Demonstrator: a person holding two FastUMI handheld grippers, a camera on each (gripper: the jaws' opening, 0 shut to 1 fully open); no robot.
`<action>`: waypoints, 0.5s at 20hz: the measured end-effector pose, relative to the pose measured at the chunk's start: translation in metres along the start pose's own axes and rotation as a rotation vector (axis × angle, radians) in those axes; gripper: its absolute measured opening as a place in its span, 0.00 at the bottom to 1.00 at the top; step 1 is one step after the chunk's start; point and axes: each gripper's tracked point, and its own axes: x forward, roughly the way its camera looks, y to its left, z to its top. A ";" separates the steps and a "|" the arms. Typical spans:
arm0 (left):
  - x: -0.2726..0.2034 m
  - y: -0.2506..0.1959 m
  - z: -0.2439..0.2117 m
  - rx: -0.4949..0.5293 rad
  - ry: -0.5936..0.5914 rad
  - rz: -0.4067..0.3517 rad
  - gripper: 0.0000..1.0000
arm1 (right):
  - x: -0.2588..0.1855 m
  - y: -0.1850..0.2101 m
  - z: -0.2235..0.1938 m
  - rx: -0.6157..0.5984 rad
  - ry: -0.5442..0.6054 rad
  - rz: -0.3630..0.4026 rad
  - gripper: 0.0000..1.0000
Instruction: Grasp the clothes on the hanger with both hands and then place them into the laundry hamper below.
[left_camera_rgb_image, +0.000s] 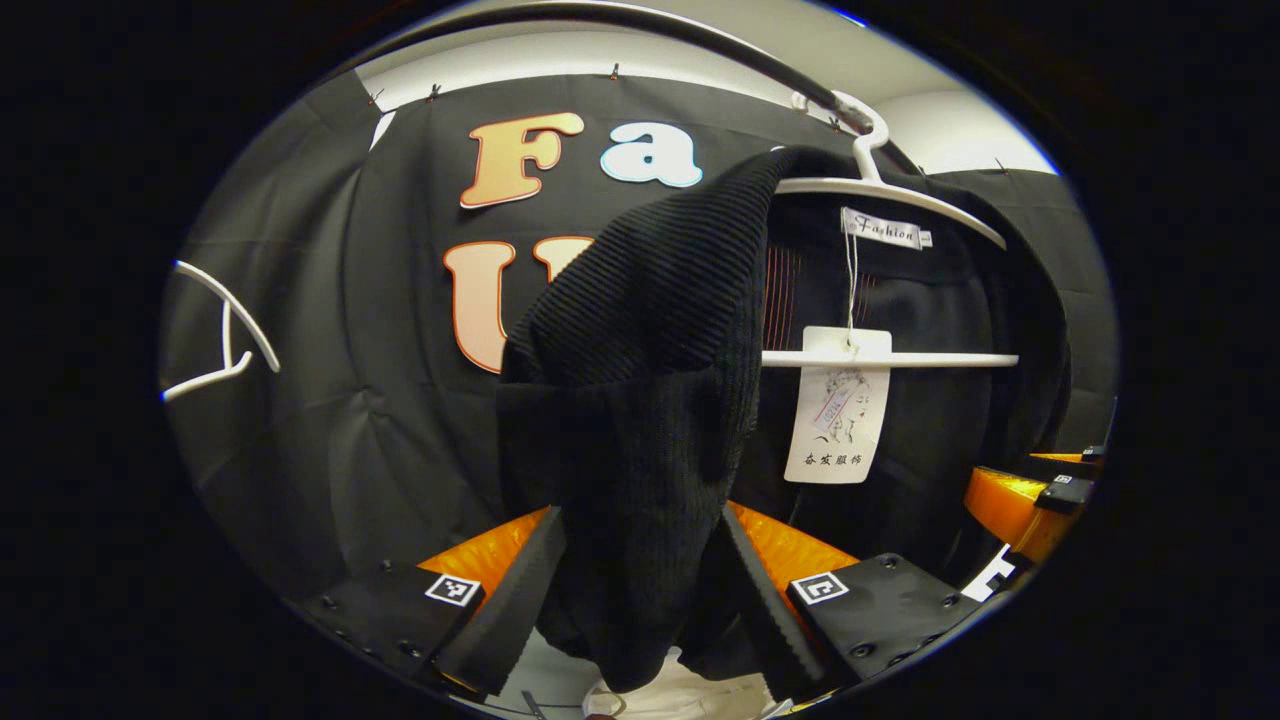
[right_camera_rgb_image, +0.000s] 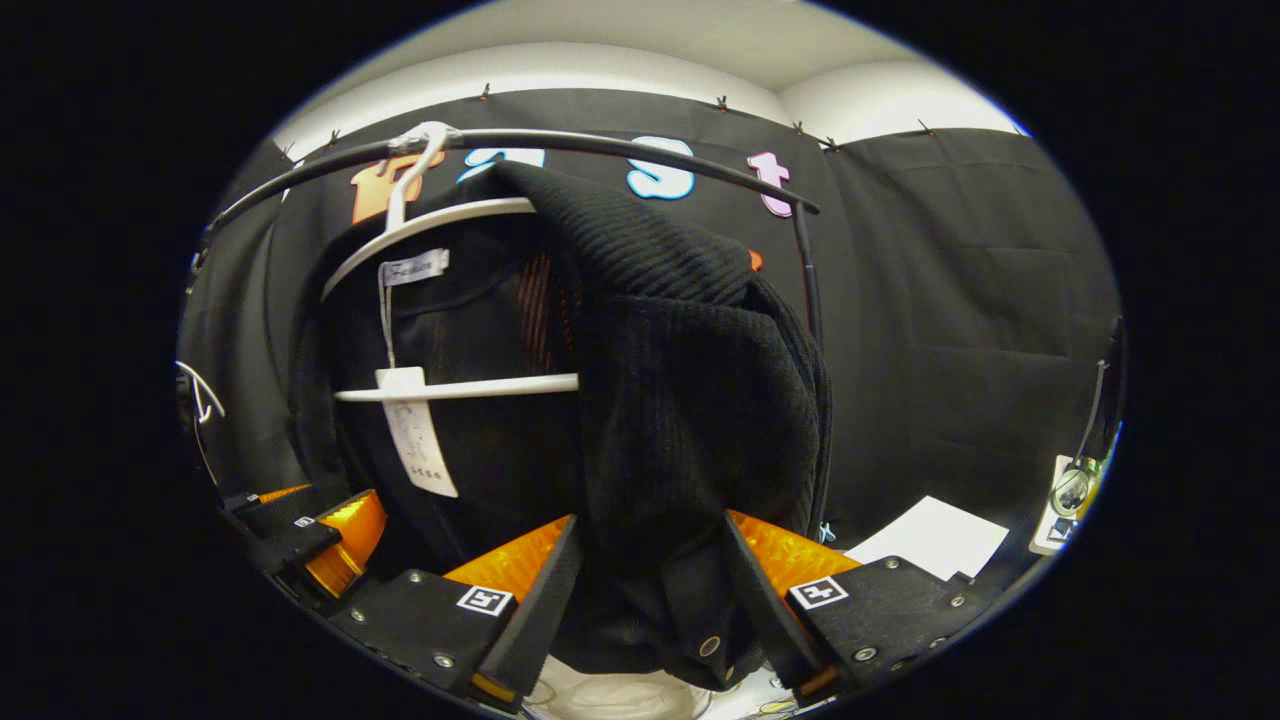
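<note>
A black ribbed knit garment hangs from a white plastic hanger hooked over a dark clothes rail, its front folds bunched and drawn down between the fingers of both handheld grippers. In the left gripper view, the left gripper has its two fingers pressed against either side of a thick fold of the knit, the jaws clamped on the cloth. A paper swing tag dangles on a string from the woven neck label, lying across the hanger's lower bar, and the other gripper shows at the far right edge. In the right gripper view, the right gripper likewise pinches the opposite front fold, both fingers bearing on the fabric, with a metal snap fastener visible near the hem. A second, bare white hanger hangs well off to one side against the black cloth wall. Pale material, too little of it showing to tell what it is, lies below the garment's hem.
</note>
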 end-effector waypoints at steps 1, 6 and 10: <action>0.003 0.000 -0.001 0.003 0.002 0.001 0.97 | 0.003 -0.002 0.000 0.002 -0.004 -0.010 0.84; 0.017 -0.004 0.000 -0.005 0.002 -0.017 0.97 | 0.014 -0.007 0.001 -0.008 -0.018 -0.026 0.74; 0.024 -0.003 0.000 0.009 0.003 -0.016 0.92 | 0.019 -0.012 0.001 -0.016 -0.023 -0.036 0.63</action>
